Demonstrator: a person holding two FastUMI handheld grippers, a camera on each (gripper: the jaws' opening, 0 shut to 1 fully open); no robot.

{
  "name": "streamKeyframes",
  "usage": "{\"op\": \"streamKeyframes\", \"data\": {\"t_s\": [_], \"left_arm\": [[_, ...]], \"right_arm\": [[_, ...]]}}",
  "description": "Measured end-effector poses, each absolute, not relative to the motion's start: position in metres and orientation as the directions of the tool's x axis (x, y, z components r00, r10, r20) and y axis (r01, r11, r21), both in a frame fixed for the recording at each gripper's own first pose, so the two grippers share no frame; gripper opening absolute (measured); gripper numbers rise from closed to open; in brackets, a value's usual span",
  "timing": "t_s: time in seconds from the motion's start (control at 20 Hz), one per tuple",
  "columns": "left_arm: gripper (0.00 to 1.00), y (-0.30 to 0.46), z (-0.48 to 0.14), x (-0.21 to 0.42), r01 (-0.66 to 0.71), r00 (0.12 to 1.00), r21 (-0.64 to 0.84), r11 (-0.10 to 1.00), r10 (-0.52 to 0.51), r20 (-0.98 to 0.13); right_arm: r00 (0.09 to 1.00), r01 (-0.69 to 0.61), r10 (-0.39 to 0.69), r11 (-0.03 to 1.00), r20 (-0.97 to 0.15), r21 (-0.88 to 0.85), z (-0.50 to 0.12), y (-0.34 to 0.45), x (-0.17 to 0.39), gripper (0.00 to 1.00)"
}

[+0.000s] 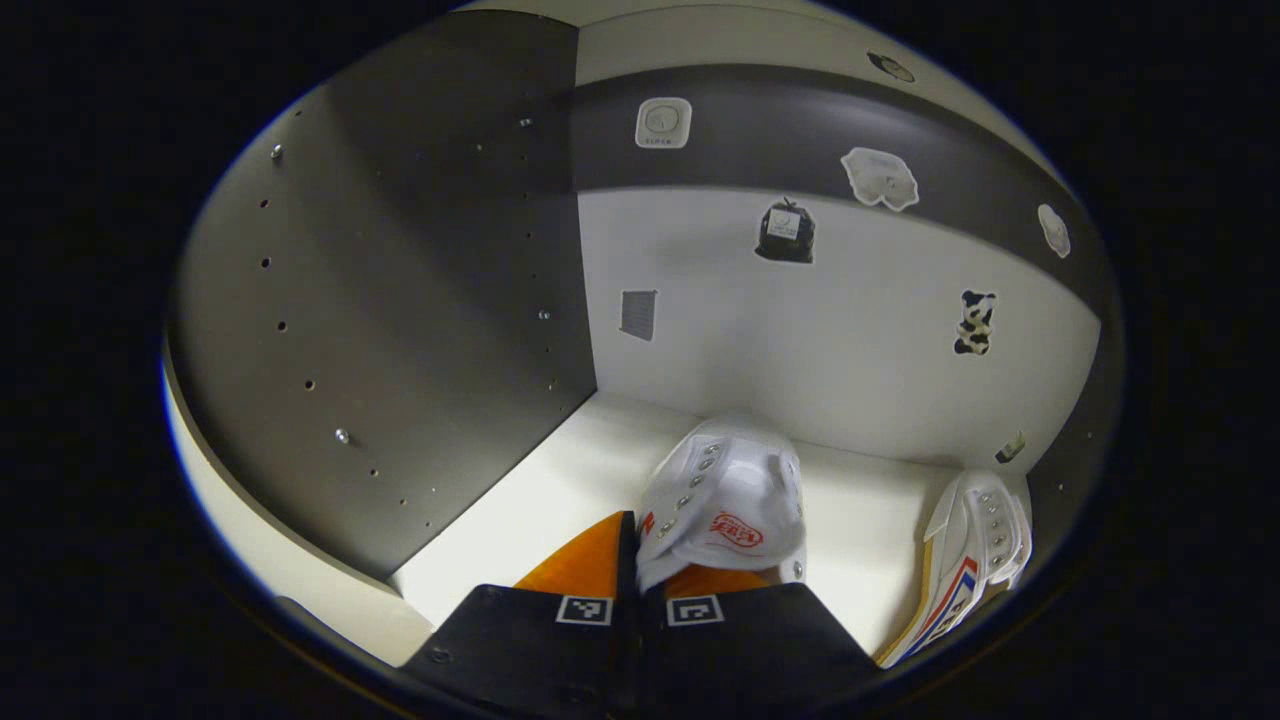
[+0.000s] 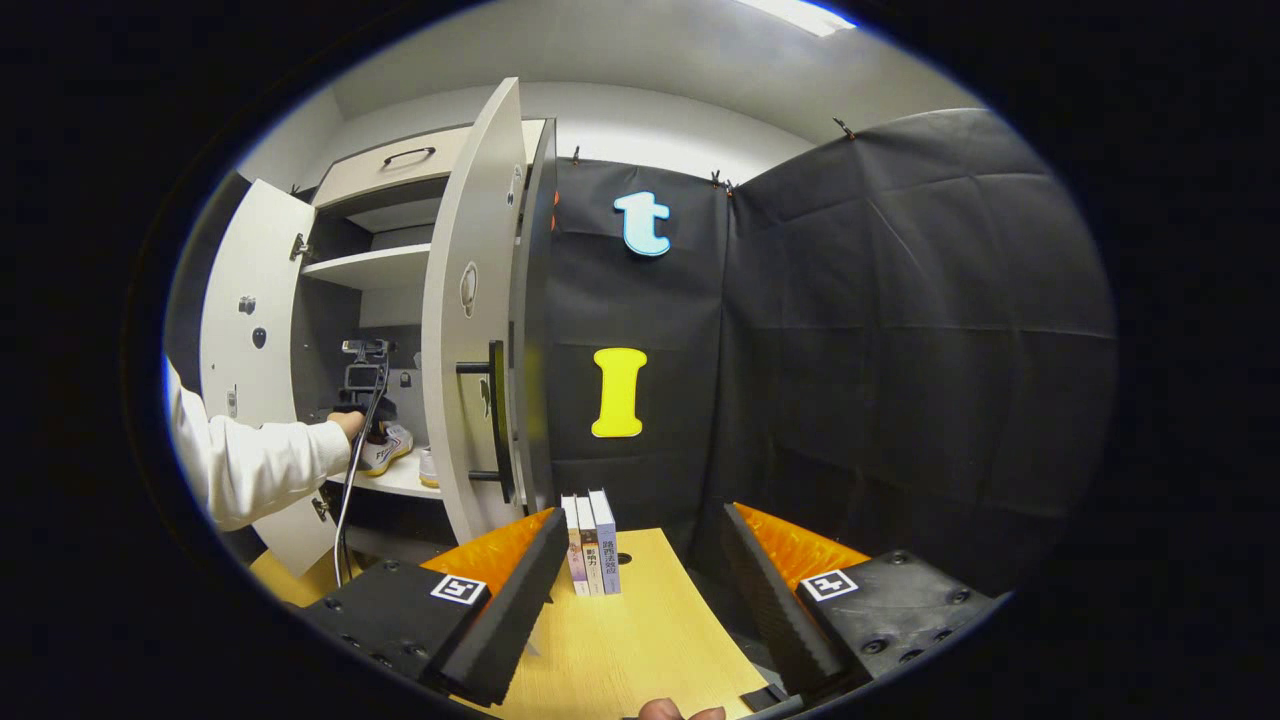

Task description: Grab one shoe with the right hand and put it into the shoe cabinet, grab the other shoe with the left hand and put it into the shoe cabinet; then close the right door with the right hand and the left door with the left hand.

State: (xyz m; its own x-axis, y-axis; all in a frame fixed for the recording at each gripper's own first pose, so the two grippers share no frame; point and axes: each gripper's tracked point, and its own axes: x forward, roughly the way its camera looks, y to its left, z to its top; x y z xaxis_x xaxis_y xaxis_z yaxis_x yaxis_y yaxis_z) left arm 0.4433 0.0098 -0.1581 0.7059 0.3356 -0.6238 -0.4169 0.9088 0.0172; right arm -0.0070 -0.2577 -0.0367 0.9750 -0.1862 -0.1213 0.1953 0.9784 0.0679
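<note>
Left tool (image 1: 640, 560) deep inside shoe cabinet, fingers pinched on heel collar of white canvas high-top shoe (image 1: 722, 500); right tool (image 2: 640, 590) spread wide, empty, over pale wood worktop (image 2: 640, 640).

Tall white shoe cabinet (image 2: 375, 270): both doors open.

Held shoe at white shelf (image 1: 560, 490), long axis running away from camera, toe toward back wall.

Second white shoe with striped side (image 1: 975, 550) already on shelf at right, roughly parallel.

Risks: release before sole is flat, shoe tips; drift right, knocks second shoe.
</note>
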Motion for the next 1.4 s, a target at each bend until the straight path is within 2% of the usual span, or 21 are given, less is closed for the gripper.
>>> {"op": "streamKeyframes", "data": {"t_s": [0.2, 0.25, 0.3, 0.35, 0.4, 0.45, 0.6, 0.65, 0.85, 1.0, 1.2, 1.4], "left_arm": [[0.17, 0.002, -0.156, 0.443, -0.358, 0.730, -0.014, 0.933, 0.271, -0.627], [0.26, 0.000, -0.157, 0.439, -0.345, 0.728, -0.020, 0.938, 0.254, -0.637], [0.30, 0.000, -0.157, 0.435, -0.335, 0.726, -0.009, 0.942, 0.252, -0.640], [0.40, 0.001, -0.155, 0.431, -0.327, 0.727, 0.010, 0.945, 0.259, -0.636], [0.40, 0.003, -0.152, 0.426, -0.321, 0.736, 0.037, 0.946, 0.274, -0.619], [0.52, 0.004, -0.148, 0.421, -0.313, 0.745, 0.059, 0.948, 0.283, -0.605], [0.66, 0.000, -0.131, 0.408, -0.273, 0.790, 0.109, 0.956, 0.288, -0.542], [0.76, -0.003, -0.123, 0.402, -0.264, 0.807, 0.111, 0.958, 0.283, -0.519], [0.94, -0.018, -0.094, 0.376, -0.194, 0.872, 0.115, 0.974, 0.225, -0.435], [0.95, -0.031, -0.068, 0.343, -0.140, 0.917, 0.124, 0.982, 0.176, -0.357], [0.96, -0.039, -0.033, 0.280, -0.129, 0.958, 0.144, 0.981, 0.161, -0.237], [0.96, -0.058, -0.007, 0.213, -0.068, 0.983, 0.054, 0.996, 0.076, -0.166]], "right_arm": [[0.976, 0.197, -0.187, 0.977, -0.115, 0.082, -0.036, -0.260, -0.011, 0.98], [0.976, 0.196, -0.186, 0.977, -0.114, 0.088, -0.035, -0.259, -0.012, 0.98], [0.977, 0.193, -0.182, 0.977, -0.112, 0.094, -0.035, -0.258, -0.013, 0.98], [0.978, 0.188, -0.177, 0.978, -0.108, 0.096, -0.034, -0.256, -0.012, 0.98], [0.980, 0.182, -0.173, 0.979, -0.103, 0.093, -0.034, -0.255, -0.011, 0.98], [0.981, 0.176, -0.167, 0.980, -0.100, 0.090, -0.033, -0.253, -0.011, 0.98], [0.983, 0.163, -0.154, 0.982, -0.097, 0.095, -0.032, -0.249, -0.008, 0.98], [0.984, 0.157, -0.146, 0.982, -0.100, 0.104, -0.032, -0.248, -0.007, 0.98], [0.984, 0.139, -0.124, 0.984, -0.130, 0.108, -0.038, -0.244, 0.001, 0.98], [0.984, 0.122, -0.107, 0.987, -0.143, 0.103, -0.037, -0.240, 0.011, 0.98], [0.985, 0.107, -0.092, 0.989, -0.146, 0.098, -0.036, -0.237, 0.035, 0.98], [0.986, 0.106, -0.092, 0.989, -0.142, 0.099, -0.030, -0.243, 0.064, 0.98]]}}
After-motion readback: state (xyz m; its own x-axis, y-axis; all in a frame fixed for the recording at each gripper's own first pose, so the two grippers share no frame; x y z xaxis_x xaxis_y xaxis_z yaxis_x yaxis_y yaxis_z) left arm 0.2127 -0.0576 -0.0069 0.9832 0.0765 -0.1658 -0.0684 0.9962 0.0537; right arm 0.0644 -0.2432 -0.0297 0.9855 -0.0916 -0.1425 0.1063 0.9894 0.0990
